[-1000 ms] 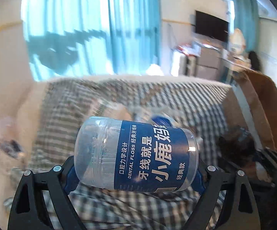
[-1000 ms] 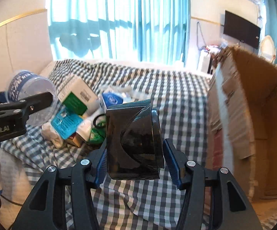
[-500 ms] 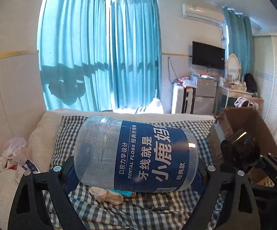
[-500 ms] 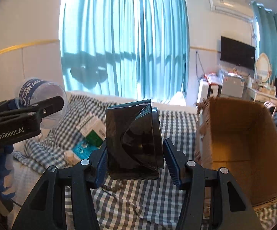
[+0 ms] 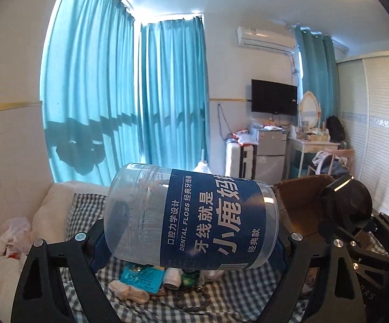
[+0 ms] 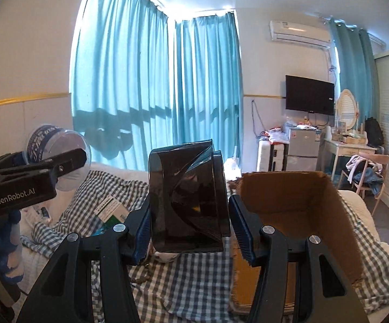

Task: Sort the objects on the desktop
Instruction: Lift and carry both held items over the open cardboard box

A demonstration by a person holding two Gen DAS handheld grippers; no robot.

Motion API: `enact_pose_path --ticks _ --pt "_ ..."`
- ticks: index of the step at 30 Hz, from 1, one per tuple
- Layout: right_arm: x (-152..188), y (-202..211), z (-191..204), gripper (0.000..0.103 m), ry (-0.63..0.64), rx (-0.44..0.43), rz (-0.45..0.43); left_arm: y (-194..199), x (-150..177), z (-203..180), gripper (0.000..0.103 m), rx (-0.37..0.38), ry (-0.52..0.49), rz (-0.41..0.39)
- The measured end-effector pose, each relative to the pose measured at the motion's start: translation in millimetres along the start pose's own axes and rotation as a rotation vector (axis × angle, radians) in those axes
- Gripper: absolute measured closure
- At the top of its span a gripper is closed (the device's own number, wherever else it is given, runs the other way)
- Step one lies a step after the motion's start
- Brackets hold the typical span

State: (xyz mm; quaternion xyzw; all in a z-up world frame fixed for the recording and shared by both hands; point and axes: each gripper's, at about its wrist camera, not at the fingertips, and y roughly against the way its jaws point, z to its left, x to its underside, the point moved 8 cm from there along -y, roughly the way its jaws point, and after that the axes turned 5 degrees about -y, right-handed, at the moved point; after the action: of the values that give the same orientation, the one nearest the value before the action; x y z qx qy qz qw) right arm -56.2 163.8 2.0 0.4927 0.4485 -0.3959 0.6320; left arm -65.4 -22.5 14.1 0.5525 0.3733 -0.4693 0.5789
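Note:
My left gripper (image 5: 191,238) is shut on a clear dental floss jar (image 5: 191,215) with a blue label, held on its side above the bed. The same jar (image 6: 57,150) and left gripper (image 6: 33,177) appear at the left of the right wrist view. My right gripper (image 6: 189,223) is shut on a dark smoked-plastic container (image 6: 187,196), lifted above the checked bedcover. That container (image 5: 348,202) also shows at the right of the left wrist view. An open cardboard box (image 6: 288,207) stands on the bed just right of the right gripper.
Small items lie on the checked cover (image 6: 194,277): a teal packet (image 5: 140,280), white socks (image 5: 128,292), a bead string (image 5: 191,305), a green-and-white box (image 6: 111,210). Blue curtains (image 5: 113,107), a TV (image 6: 309,98), a fridge and a dressing table stand behind.
Both grippers have risen and tilted up with their loads, so the views now show more of the room and less of the bed. The cardboard box sits lower and further off in view.

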Motion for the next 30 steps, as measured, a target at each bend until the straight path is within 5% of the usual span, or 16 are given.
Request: enact_pose_path --ticks 17,30 --pt "-19 35 -97 0.050 -0.066 0.172 -0.067 -36 -29 -115 0.011 0.157 -0.077 0.000" --pt "11 5 -158 0.050 -0.147 0.267 0.021 -93 -23 -195 0.011 0.267 -0.129 0.070"
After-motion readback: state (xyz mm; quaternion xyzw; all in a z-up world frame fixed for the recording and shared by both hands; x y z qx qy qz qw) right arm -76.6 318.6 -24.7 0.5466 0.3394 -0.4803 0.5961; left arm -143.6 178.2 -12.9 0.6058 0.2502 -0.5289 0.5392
